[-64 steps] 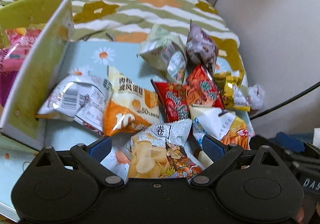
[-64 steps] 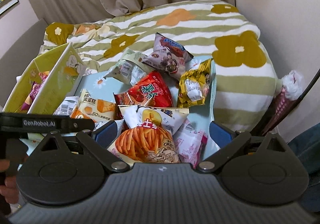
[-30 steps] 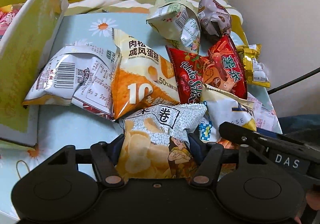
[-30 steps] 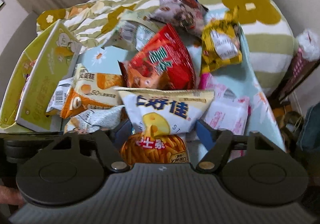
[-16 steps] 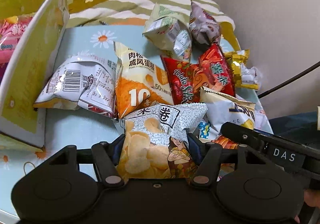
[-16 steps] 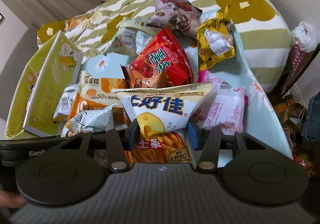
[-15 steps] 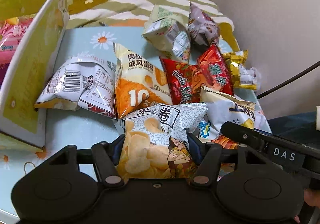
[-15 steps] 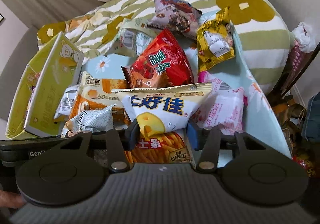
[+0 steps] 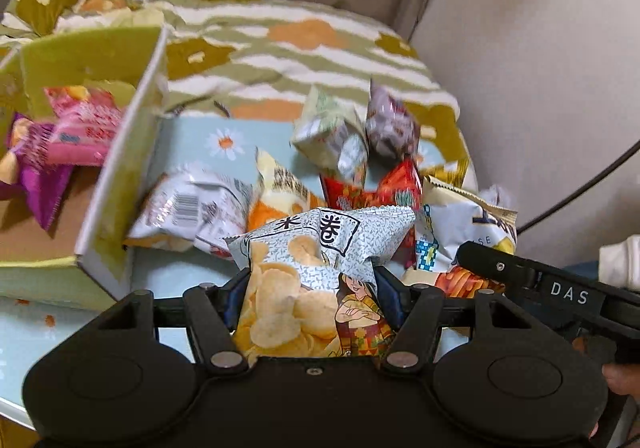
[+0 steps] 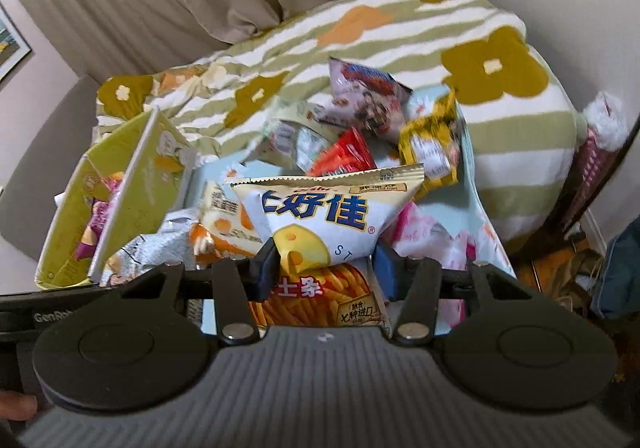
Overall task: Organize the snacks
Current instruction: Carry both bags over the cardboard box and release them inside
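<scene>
- Your left gripper [image 9: 310, 294] pinches the rice-cracker bag [image 9: 320, 280].
- Your right gripper [image 10: 326, 268] pinches the cheese-stick bag [image 10: 328, 224].
- The green box [image 9: 120, 175] sits far left.

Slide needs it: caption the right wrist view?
Right gripper clamps a cheese-stick snack bag above the snack pile.

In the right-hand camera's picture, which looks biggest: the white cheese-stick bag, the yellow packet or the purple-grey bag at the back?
1. White cheese-stick bag, held in the right gripper, looks largest, partly from nearness.
2-3. Yellow packet and purple-grey bag look alike; both sit farther off, so unranked.
</scene>
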`<state>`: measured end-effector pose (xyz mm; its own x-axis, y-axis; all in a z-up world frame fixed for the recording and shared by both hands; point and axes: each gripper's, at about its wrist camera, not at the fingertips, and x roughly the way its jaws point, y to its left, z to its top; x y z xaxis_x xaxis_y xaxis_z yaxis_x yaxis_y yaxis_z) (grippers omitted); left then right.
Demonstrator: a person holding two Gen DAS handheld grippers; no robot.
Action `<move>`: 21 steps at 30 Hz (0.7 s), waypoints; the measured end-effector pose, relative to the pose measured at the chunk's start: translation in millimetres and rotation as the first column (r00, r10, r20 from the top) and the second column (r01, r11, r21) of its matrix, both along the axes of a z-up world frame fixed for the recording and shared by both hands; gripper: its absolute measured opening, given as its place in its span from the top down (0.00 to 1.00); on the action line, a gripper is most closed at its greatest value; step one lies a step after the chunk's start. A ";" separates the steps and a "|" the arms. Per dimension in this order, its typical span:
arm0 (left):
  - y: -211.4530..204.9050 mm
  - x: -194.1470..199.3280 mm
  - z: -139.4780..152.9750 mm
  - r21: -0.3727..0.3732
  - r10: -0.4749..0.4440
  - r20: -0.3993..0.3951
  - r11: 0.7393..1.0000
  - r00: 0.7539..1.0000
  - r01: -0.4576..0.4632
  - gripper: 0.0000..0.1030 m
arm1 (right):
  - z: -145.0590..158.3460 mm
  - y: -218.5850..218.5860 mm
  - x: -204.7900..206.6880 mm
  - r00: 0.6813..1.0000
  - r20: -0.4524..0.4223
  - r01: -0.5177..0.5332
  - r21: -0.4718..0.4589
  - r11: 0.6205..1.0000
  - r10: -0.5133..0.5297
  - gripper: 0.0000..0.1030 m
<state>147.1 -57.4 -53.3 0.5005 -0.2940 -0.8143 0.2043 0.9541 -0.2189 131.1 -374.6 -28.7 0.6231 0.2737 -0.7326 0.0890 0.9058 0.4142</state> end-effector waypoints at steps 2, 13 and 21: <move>7.1 -4.9 10.8 -0.003 0.024 0.034 1.000 0.999 -0.024 0.35 | 8.6 1.3 -0.6 0.999 0.026 -0.019 -0.002 1.000 0.019 0.38; 81.8 -7.9 64.9 -0.001 0.192 0.199 0.981 0.961 -0.196 0.35 | 59.5 41.1 15.8 0.976 0.151 -0.161 0.003 0.987 0.159 0.38; 161.6 15.0 81.0 0.034 0.262 0.240 0.960 0.935 -0.277 0.35 | 88.7 118.2 47.4 0.948 0.198 -0.259 0.022 0.966 0.250 0.38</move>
<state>162.1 104.2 27.7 0.7298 -0.0714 -0.6800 -0.0253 0.9910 -0.1313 178.5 -256.4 60.0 0.6559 0.4728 -0.5884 -0.2272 0.8670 0.4434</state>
